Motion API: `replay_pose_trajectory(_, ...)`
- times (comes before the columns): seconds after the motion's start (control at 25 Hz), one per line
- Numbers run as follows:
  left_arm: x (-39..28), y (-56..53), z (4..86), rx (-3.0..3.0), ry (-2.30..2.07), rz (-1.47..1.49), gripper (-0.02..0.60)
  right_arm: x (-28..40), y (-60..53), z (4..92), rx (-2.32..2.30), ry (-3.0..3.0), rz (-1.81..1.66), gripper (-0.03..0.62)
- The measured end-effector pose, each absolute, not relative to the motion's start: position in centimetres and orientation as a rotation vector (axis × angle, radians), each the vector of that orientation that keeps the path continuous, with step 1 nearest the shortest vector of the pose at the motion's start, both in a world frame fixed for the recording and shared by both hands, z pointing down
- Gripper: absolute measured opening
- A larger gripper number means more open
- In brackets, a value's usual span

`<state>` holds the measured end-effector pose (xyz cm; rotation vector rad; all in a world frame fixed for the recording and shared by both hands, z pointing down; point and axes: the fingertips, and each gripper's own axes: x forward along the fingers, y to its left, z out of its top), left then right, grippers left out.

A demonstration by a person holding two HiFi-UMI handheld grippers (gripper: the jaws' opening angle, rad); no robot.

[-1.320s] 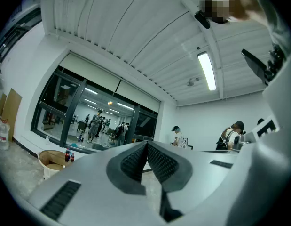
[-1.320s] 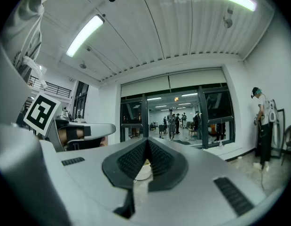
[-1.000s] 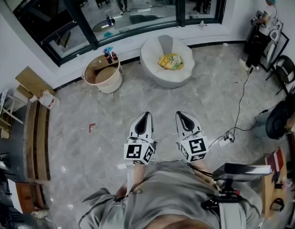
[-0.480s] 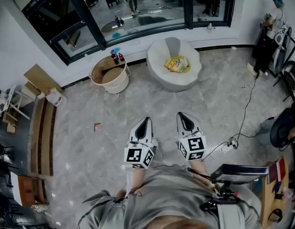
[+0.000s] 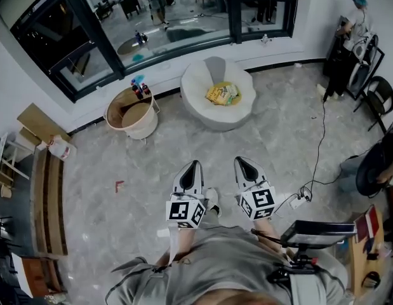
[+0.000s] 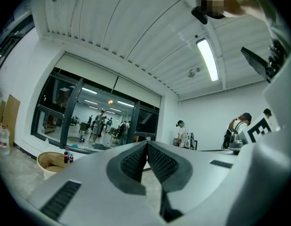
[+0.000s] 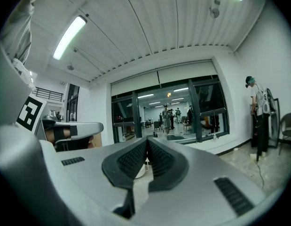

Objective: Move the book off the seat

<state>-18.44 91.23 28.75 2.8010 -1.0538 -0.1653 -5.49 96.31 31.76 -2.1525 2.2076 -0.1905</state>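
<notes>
Yellow book (image 5: 223,93): on white seat (image 5: 212,117), far side.
Left gripper (image 5: 193,164): near, jaws pressed together, empty.
Right gripper (image 5: 242,161): near, jaws together, empty.

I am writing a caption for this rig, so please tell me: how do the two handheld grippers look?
Both the left gripper and right gripper are white, tapering to a point, with dark ribbed pads. Each carries a white cube printed with black square markers.
</notes>
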Motion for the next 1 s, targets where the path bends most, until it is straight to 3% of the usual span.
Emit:
replay_pose_trajectory(0.72, -10.5, 67.2, 28.1, 2.856, -0.725, -0.318, 0.014, 2.5, 77.1, 30.5, -2.405, 2.030, -0.225, 0.014)
replay_pose_trajectory(1.0, -7.5, 63.0, 29.9, 2.788, -0.594, -0.277, 0.012, 5.3, 74.2, 30.9, -2.480, 1.966, -0.270, 0.014)
